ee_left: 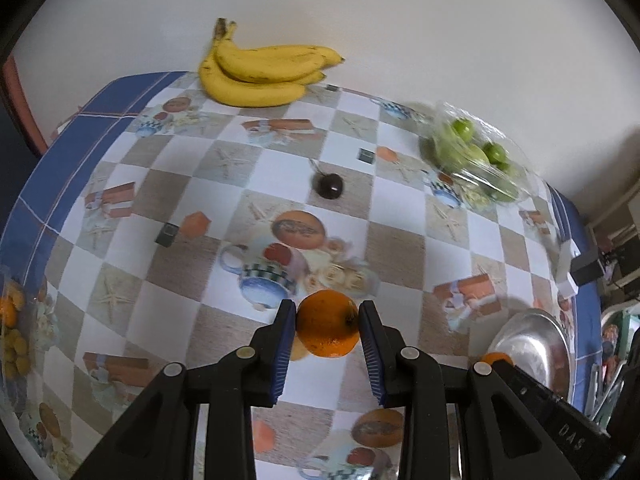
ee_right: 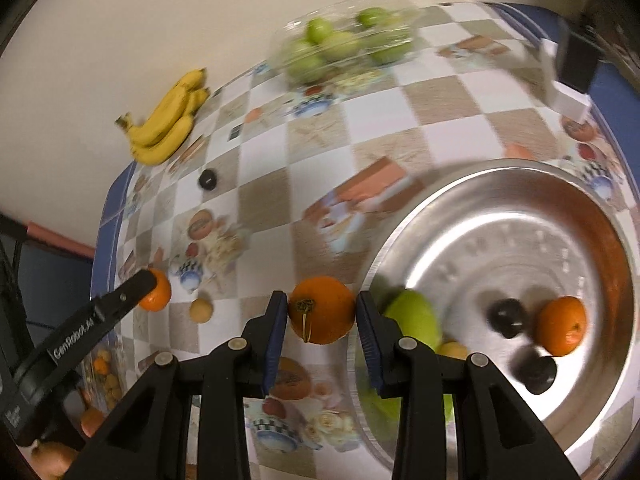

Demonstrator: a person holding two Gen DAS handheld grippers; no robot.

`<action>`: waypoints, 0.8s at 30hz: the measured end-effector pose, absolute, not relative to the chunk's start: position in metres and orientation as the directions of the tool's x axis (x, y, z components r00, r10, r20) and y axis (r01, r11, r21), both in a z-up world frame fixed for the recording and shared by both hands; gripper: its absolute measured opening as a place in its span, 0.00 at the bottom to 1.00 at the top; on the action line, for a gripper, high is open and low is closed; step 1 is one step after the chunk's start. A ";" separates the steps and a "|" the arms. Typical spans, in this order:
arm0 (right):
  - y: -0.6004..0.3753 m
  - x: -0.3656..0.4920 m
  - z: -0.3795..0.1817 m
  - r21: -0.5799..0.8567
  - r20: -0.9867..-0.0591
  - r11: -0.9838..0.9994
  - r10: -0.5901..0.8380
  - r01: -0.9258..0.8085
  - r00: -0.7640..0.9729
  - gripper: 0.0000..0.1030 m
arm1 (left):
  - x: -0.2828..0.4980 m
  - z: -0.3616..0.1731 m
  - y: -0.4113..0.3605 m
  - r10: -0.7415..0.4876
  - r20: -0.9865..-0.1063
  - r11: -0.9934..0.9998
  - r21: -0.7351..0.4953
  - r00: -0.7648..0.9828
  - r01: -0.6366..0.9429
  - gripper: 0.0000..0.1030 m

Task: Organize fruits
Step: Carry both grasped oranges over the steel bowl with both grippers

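Right gripper pinches our orange above the desk, just left of the steel bowl rim; we are nearer than the left gripper, itself clamping another orange farther left.

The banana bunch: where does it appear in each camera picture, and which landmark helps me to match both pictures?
Left wrist view: the banana bunch lies top centre, at the table's far edge against the wall.
Right wrist view: the banana bunch lies upper left, also by the wall.
Shared landmark: the clear box of green fruits, right of the bunch in both.
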State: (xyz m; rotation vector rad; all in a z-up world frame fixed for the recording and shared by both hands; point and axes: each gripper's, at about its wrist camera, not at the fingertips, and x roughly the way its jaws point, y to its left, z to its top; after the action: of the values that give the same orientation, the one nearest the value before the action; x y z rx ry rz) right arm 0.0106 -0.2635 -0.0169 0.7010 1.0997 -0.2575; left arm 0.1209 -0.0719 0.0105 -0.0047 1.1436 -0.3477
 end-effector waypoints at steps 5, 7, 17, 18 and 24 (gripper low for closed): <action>-0.289 -0.005 -0.016 0.399 -0.880 0.716 0.123 0.573 0.460 0.36 | 0.110 0.011 -0.097 -0.305 -0.889 0.928 -0.196 0.343 0.316 0.34; -0.300 -0.011 -0.015 0.400 -0.879 0.698 0.110 0.594 0.463 0.36 | 0.105 0.011 -0.109 -0.314 -0.889 0.920 -0.198 0.333 0.338 0.34; -0.345 -0.046 -0.017 0.377 -0.892 0.619 0.042 0.689 0.451 0.36 | 0.071 0.010 -0.173 -0.360 -0.889 0.857 -0.196 0.281 0.477 0.34; -0.349 -0.049 -0.017 0.379 -0.891 0.612 0.040 0.694 0.451 0.36 | 0.068 0.010 -0.178 -0.363 -0.889 0.851 -0.194 0.280 0.489 0.34; -0.367 -0.065 -0.015 0.374 -0.893 0.580 0.014 0.724 0.451 0.36 | 0.045 0.011 -0.210 -0.380 -0.883 0.801 -0.164 0.276 0.576 0.34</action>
State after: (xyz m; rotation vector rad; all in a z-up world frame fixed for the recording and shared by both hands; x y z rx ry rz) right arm -0.0650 -0.3665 -0.0151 0.8587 1.0219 -0.5125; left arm 0.0453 -0.2102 0.0110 0.2023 1.1202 -0.6476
